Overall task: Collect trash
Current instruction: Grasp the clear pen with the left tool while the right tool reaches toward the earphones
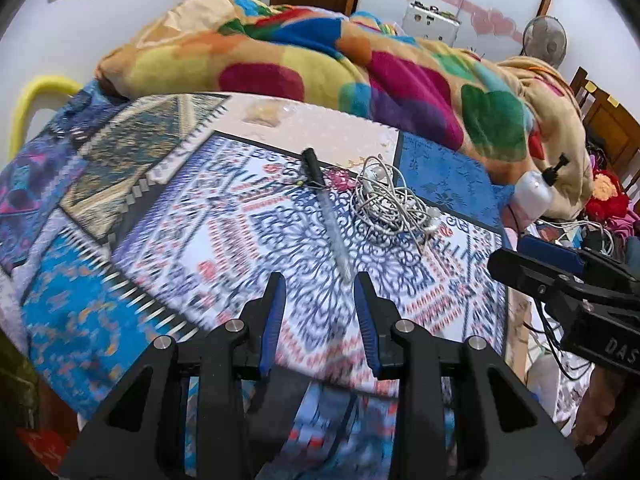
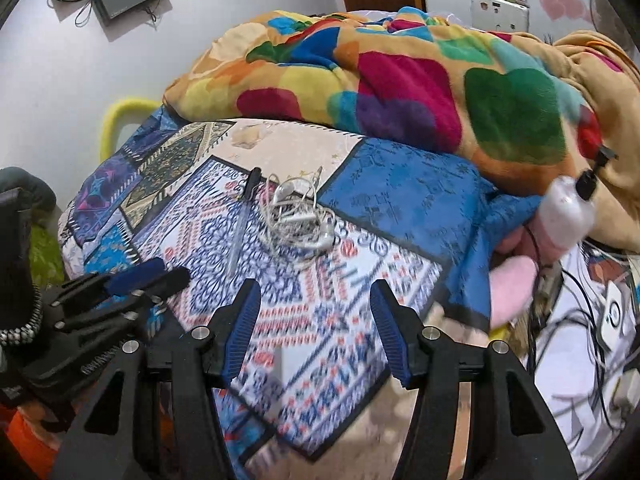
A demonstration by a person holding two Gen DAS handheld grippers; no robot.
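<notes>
Both the left gripper [image 1: 320, 280] and right gripper [image 2: 316, 288] hover over the bed [image 1: 132, 216], jaws spread and empty. Beyond them lie a pen [image 1: 326, 204] and tangled white earphones [image 1: 390, 200]; a multicoloured blanket [image 1: 320, 60] is heaped behind.

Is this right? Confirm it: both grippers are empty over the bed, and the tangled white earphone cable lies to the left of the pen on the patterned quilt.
One thing is wrong: the earphone cable lies to the right of the pen, not the left, as both wrist views show. The rest holds: left gripper and right gripper are empty over the quilt.
</notes>
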